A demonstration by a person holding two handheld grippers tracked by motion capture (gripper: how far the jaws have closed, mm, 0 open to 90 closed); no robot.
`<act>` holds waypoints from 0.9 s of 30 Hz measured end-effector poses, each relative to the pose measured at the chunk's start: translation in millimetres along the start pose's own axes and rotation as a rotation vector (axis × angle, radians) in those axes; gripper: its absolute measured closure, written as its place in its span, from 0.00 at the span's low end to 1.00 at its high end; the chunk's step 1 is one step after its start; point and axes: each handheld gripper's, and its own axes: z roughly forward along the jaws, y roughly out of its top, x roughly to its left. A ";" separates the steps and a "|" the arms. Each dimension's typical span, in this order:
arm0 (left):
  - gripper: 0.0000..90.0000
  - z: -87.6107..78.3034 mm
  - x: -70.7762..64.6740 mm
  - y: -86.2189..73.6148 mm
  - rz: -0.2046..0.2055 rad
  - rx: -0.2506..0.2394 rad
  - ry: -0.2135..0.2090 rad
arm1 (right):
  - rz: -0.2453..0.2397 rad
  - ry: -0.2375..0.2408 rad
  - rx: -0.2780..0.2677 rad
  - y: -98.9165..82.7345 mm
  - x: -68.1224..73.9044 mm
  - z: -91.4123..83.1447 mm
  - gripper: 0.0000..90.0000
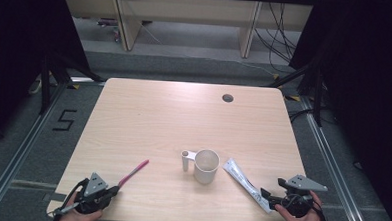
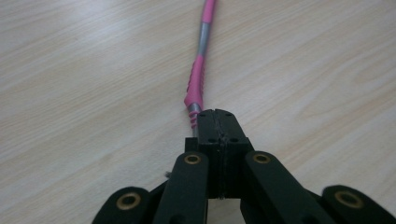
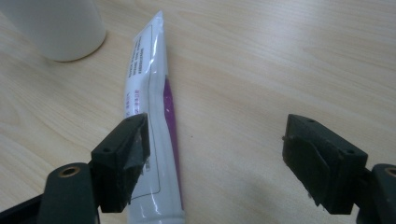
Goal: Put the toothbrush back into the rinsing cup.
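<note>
High view, lower left: the pink and grey plastic toothbrush (image 1: 134, 172) lies flat on the pale wooden table (image 1: 149, 113), its handle end pinched by the left gripper (image 2: 215, 116), likely for lifting. At lower right, the right gripper (image 3: 217, 154) gapes wide beside the white toothpaste tube (image 3: 152, 116), near the white mug (image 1: 206, 165).

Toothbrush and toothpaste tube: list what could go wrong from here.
1. The left tongs are shut on just the tail end of the pink toothbrush; lifted from there, it may pivot or slip out.
2. The right tongs are open with the toothpaste tube beside one jaw rather than centred between them; closing now may nudge it aside or catch only its edge.
3. The white mug stands close to the tube, so a pushed tube could bump it.
</note>
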 end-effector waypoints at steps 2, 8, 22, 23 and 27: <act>0.99 0.4 4.7 0.4 0.001 0.005 0.007 | -0.001 0.002 0.000 -0.1 -0.1 0.1 0.27; 0.99 3.8 15.8 2.5 -0.005 0.010 0.054 | -0.004 -0.015 -0.003 -0.6 -0.7 -0.6 0.27; 0.99 20.8 42.0 12.9 -0.035 0.018 0.119 | 0.010 -0.006 0.004 -1.8 -2.3 -1.3 0.27; 0.99 21.8 44.7 13.8 -0.036 0.017 0.123 | 0.012 -0.007 0.003 -1.8 -2.3 -1.5 0.27; 0.99 25.3 51.3 16.7 -0.044 0.016 0.137 | 0.013 -0.003 0.003 -2.1 -2.8 -1.3 0.27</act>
